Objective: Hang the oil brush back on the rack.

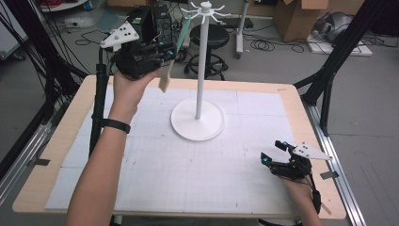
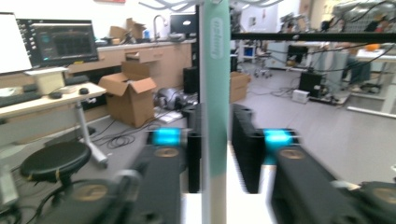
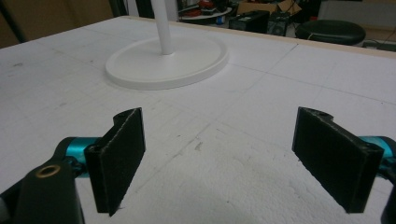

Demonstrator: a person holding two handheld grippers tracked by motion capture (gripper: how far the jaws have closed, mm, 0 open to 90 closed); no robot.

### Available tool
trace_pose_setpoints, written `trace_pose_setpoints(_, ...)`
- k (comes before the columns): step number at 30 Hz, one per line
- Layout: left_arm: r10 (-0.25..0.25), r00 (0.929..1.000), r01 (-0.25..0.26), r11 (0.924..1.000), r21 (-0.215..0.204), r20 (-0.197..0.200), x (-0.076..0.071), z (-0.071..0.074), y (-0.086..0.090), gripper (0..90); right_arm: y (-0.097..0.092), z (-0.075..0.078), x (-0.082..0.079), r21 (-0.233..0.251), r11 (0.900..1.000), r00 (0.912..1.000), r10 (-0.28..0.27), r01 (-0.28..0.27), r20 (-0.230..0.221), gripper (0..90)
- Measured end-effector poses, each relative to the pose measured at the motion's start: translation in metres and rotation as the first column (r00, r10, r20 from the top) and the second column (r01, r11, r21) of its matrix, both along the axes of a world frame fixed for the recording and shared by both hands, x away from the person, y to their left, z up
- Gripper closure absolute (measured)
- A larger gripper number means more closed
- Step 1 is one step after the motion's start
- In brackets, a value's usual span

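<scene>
High view looks down; right gripper view shares its white stand [image 1: 197, 123] [image 3: 167, 60].

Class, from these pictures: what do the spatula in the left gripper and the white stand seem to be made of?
Spatula: mint handle looks like matte silicone or plastic, smooth with moulded lettering; its pale end looks wooden. Stand: probably painted metal or plastic, uniform white, slight sheen.

Matt white foam mat [image 1: 155, 174], wood-edged table [image 1: 70, 113], smooth white stand [image 1: 197, 123]

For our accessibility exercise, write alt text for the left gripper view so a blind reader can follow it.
The left hand-held gripper clamps a long mint-green strip upright between its black jaws. Behind lies a blurred lab: a cardboard box, a black stool, a monitor.
</scene>
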State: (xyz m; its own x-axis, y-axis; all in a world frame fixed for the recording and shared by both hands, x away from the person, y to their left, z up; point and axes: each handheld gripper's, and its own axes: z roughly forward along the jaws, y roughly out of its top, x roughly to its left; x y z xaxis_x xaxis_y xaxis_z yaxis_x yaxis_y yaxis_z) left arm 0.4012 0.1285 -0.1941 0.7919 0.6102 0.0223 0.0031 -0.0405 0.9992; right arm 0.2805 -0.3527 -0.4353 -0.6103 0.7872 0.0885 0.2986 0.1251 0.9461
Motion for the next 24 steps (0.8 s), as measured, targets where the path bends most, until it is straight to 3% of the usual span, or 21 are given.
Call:
trace_pose_setpoints(2, 0.005, 1.0000, -0.005, 0.9999, 0.011, -0.005, -0.001, 0.000, 0.000, 59.3, 0.000, 0.000, 0.000, 0.000, 1.0000, 1.0000, 0.000, 0.000, -0.001, 16.6)
trace_pose_setpoints(3, 0.005, 1.0000, -0.005, 0.9999, 0.015, 0.001, -0.002, -0.002, 0.000, 59.3, 0.000, 0.000, 0.000, 0.000, 1.0000, 1.0000, 0.000, 0.000, -0.001, 16.6)
trace_pose_setpoints(6, 0.020, 0.9997, -0.020, 0.9995, 0.027, -0.011, -0.007, -0.009, 0.002, 43.2, 0.001, 0.000, 0.000, -0.006, 1.0000, 1.0000, 0.002, -0.002, -0.001, 16.6)
trace_pose_setpoints(9, 0.016, 0.9998, -0.015, 0.9990, 0.042, -0.011, -0.011, -0.015, 0.007, 36.0, 0.001, 0.000, 0.000, -0.009, 1.0000, 1.0000, 0.003, -0.003, 0.001, 16.6)
trace_pose_setpoints(17, -0.027, 0.9996, 0.028, 0.9974, 0.066, -0.010, -0.041, -0.042, 0.033, 25.4, 0.002, -0.001, 0.001, -0.010, 1.0000, 1.0000, -0.001, 0.001, -0.001, 16.6)
trace_pose_setpoints(23, -0.022, 0.9998, 0.022, 0.9940, 0.107, -0.001, -0.063, -0.064, 0.047, 21.0, 0.003, 0.000, 0.002, -0.013, 0.9999, 1.0000, -0.001, 0.001, 0.004, 16.6)
trace_pose_setpoints(24, -0.010, 0.9999, 0.010, 0.9929, 0.118, -0.005, -0.070, -0.073, 0.053, 20.4, 0.004, 0.000, 0.002, -0.014, 0.9999, 1.0000, -0.002, 0.003, 0.006, 16.6)
